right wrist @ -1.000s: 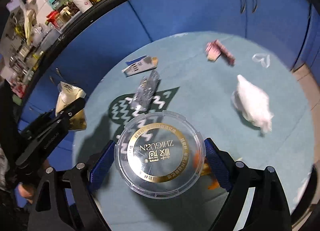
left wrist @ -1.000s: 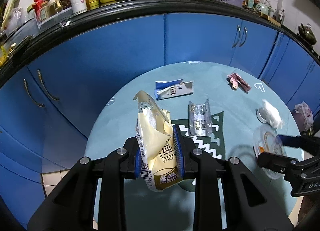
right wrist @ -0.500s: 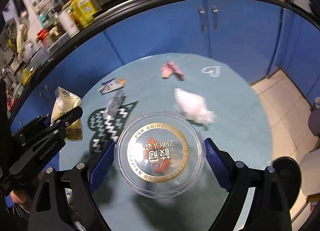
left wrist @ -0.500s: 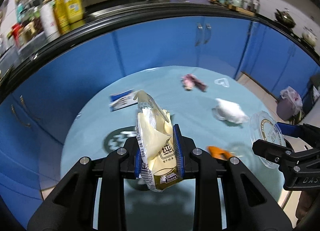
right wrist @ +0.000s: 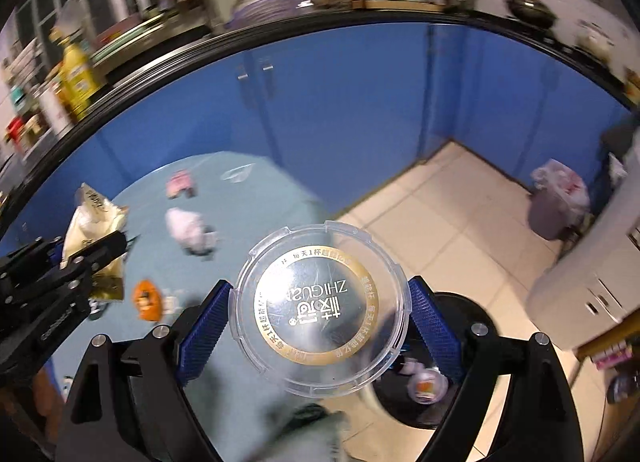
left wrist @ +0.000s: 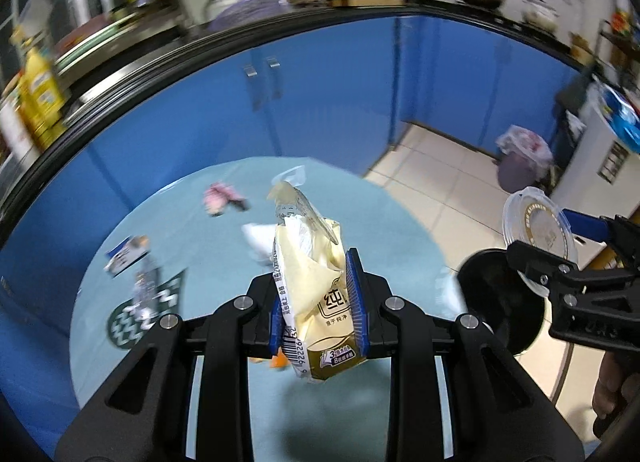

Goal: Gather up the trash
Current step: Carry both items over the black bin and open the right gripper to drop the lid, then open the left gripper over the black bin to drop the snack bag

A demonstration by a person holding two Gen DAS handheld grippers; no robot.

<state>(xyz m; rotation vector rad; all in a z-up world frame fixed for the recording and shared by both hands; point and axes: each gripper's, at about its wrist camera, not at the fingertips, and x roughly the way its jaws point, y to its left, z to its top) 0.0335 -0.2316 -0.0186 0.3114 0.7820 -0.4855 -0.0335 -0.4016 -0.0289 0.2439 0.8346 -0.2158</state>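
My left gripper (left wrist: 316, 302) is shut on a yellow tissue packet (left wrist: 312, 282) and holds it above the round table (left wrist: 200, 198). My right gripper (right wrist: 320, 314) is shut on a clear round plastic lid (right wrist: 320, 314) with a gold ring; it also shows in the left wrist view (left wrist: 536, 238). The lid hangs over a black trash bin (right wrist: 472, 322) on the floor by the table's right edge; the bin shows in the left wrist view (left wrist: 496, 302) too. On the table lie a pink wrapper (left wrist: 220, 198), a white tissue wad (right wrist: 188, 226), an orange scrap (right wrist: 148, 298) and a blue-white wrapper (left wrist: 128, 258).
Blue cabinets (left wrist: 320, 94) curve behind the table under a cluttered counter. A grey bin with a plastic bag (right wrist: 556, 202) stands on the tiled floor (right wrist: 460, 202) at the right. A dark zigzag mat (left wrist: 140, 314) lies on the table's left.
Both grippers have swung right with their loads. The lid has moved from above the table to above the black bin on the floor.
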